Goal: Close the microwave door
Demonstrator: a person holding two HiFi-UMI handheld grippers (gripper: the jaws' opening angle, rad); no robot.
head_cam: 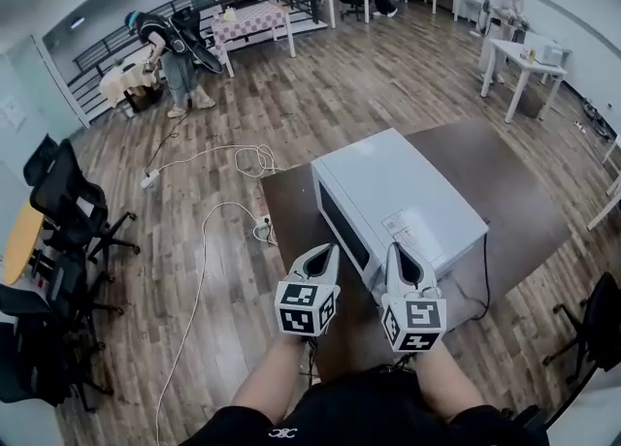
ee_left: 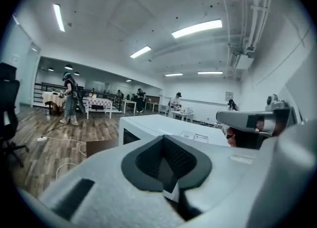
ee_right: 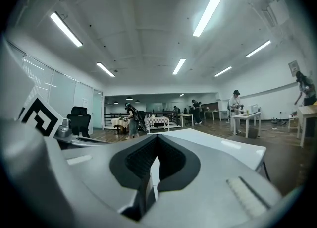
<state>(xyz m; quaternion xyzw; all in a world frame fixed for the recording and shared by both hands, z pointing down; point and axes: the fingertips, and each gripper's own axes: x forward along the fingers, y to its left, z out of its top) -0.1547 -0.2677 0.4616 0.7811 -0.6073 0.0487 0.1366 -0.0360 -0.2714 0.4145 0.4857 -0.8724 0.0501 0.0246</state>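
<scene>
A white microwave (head_cam: 403, 192) stands on a brown table (head_cam: 505, 168), its dark door window (head_cam: 342, 226) facing left and lying flush with the body. My left gripper (head_cam: 324, 252) hovers just off the microwave's near front corner, jaws shut and empty. My right gripper (head_cam: 400, 248) floats over the near top edge, also shut with nothing in it. In the left gripper view the microwave (ee_left: 148, 125) sits ahead past the closed left gripper (ee_left: 167, 165). In the right gripper view the white top (ee_right: 223, 147) lies beyond the closed right gripper (ee_right: 154, 162).
White cables (head_cam: 209, 231) and a power strip (head_cam: 149, 179) trail over the wooden floor left of the table. Black office chairs (head_cam: 63, 202) crowd the left side. People work at tables (head_cam: 529, 56) far back. A black cord (head_cam: 484, 279) hangs behind the microwave.
</scene>
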